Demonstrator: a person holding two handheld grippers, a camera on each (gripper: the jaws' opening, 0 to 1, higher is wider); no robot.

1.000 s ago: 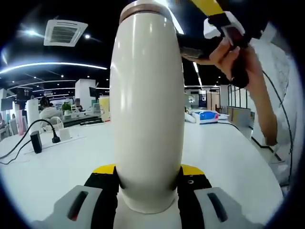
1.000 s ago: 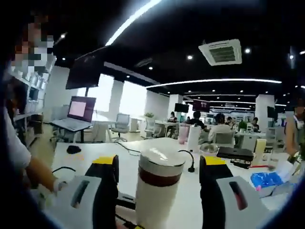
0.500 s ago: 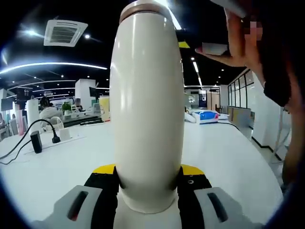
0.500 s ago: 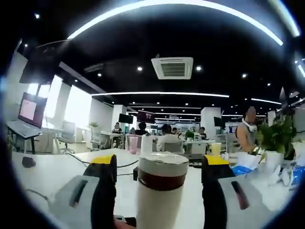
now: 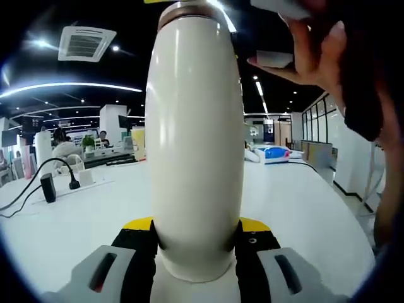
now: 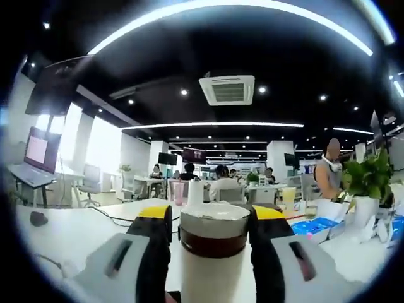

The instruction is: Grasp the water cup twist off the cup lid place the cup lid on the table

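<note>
A tall cream water cup (image 5: 196, 145) stands upright on the white table (image 5: 315, 214), with my left gripper (image 5: 196, 235) shut on its lower body. In the right gripper view, the same cup (image 6: 211, 278) rises between the jaws, topped by its pale cup lid (image 6: 214, 214) over a brown band. My right gripper (image 6: 211, 218) is level with the lid, its yellow-tipped jaws pressed against the lid's two sides. At the top right of the left gripper view, a person's hand (image 5: 315, 53) holds that gripper beside the cup's top.
A power strip with a black cable (image 5: 47, 186) lies at the left of the table, and a blue packet (image 5: 274, 153) at the far right. In the right gripper view a plant (image 6: 369, 177) and blue packet (image 6: 315, 226) sit right, and a laptop (image 6: 35, 154) far left.
The right gripper's jaws have closed in from a wide stance onto the lid. The hand has shifted slightly at the cup's top. The left gripper and cup have stayed still.
</note>
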